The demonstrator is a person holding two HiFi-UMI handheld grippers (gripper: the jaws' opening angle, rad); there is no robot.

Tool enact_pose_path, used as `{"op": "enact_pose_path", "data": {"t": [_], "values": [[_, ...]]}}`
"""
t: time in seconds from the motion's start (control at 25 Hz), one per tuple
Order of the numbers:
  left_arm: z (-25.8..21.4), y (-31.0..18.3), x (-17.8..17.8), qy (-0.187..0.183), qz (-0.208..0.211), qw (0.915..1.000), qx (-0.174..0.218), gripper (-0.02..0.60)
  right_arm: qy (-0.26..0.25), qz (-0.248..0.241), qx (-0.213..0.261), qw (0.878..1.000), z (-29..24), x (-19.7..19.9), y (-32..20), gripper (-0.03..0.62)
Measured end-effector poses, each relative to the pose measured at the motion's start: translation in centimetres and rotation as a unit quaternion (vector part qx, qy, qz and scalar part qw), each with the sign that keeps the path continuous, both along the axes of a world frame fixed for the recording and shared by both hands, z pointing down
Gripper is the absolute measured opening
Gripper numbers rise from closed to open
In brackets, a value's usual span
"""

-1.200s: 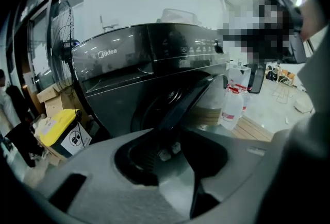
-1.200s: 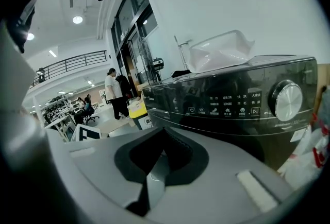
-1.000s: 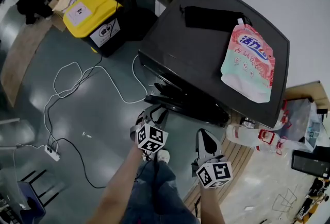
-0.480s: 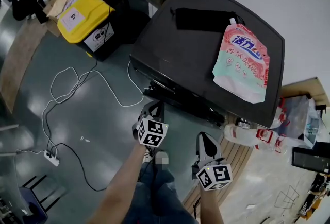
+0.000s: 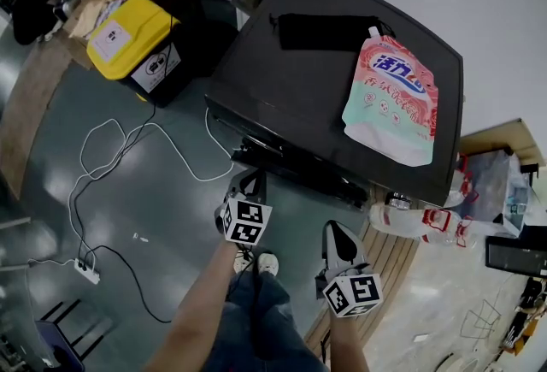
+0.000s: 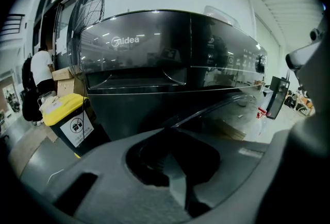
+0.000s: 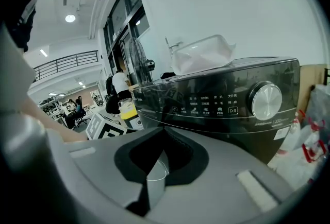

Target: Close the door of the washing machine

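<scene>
The dark washing machine (image 5: 325,105) stands against the white wall, with its door (image 5: 295,169) hanging open and jutting forward low at the front. My left gripper (image 5: 249,182) is shut with nothing in it, its tips right by the door's left edge. In the left gripper view the closed left gripper (image 6: 172,176) points at the machine front (image 6: 154,53), and the door's curved rim (image 6: 216,107) sweeps to the right. My right gripper (image 5: 335,233) hovers lower right, apart from the door, also shut and empty. The right gripper (image 7: 154,176) faces the control dial (image 7: 266,100).
A pink detergent pouch (image 5: 391,101) and a black flat item (image 5: 320,32) lie on the machine's top. A yellow-lidded bin (image 5: 137,37) stands to the left, and a white cable (image 5: 128,148) trails across the floor. A bottle (image 5: 402,216) and plastic bags (image 5: 487,182) sit at the right.
My left gripper's jaws have closed from open, and it has shifted a little toward the door's left edge. The right gripper has stayed put.
</scene>
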State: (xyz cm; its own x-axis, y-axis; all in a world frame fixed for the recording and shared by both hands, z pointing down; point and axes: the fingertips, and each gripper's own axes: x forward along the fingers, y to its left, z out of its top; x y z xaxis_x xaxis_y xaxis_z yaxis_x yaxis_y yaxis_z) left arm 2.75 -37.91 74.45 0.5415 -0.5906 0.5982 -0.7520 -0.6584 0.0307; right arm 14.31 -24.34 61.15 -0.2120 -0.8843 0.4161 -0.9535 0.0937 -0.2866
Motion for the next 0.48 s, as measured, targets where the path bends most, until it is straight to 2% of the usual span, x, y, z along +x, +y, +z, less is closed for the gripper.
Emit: {"op": "enact_pose_path", "data": {"t": [0.24,0.48], "values": [[-0.6,0.0,-0.1,0.003,-0.003,1.0000,0.005,0.008,0.000,0.007,0.008,1.000,-0.7,0.5,0.4,0.014],[-4.9,0.3,-0.6,0.023,-0.012,0.9991,0.035,0.008,-0.002,0.019,0.031,0.999,-2.9,1.3,0.2,0.014]]}}
